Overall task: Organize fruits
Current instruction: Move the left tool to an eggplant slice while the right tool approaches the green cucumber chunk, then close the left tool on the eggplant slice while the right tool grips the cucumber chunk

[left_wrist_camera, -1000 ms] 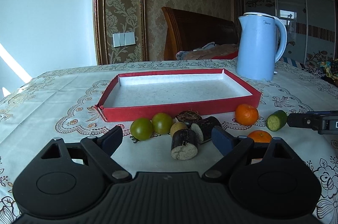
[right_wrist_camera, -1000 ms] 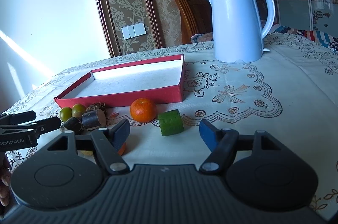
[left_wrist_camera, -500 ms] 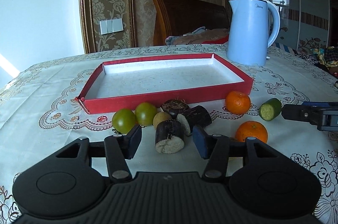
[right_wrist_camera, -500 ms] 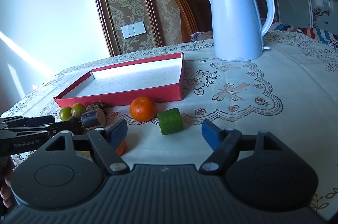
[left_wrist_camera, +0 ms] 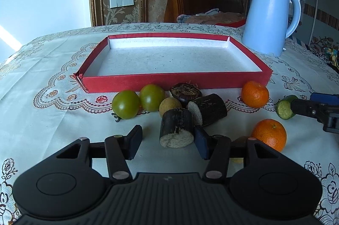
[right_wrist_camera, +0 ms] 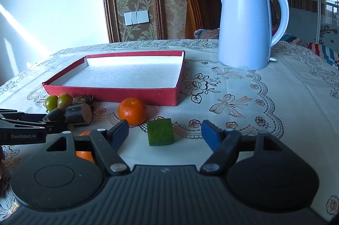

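Left gripper [left_wrist_camera: 167, 141] jaws partly apart around a dark-skinned cut cane stub with a pale end [left_wrist_camera: 177, 128]; right pad touches the stub, left pad stands clear, no firm grip visible. Right gripper [right_wrist_camera: 165, 132] jaws wide and closing, a green cut cucumber chunk [right_wrist_camera: 160, 132] lying between them untouched. Shallow red cardboard tray with white floor [left_wrist_camera: 175, 82] sits mid-bench. Along its near wall: two green round tomatoes [left_wrist_camera: 138, 101], a second cane stub [left_wrist_camera: 208, 109], a small orange tangerine [left_wrist_camera: 254, 94]. Another tangerine [left_wrist_camera: 269, 134] lies nearer the front edge. Pale blue electric kettle [right_wrist_camera: 246, 23] stands toward the far right corner of the bench [right_wrist_camera: 275, 97].
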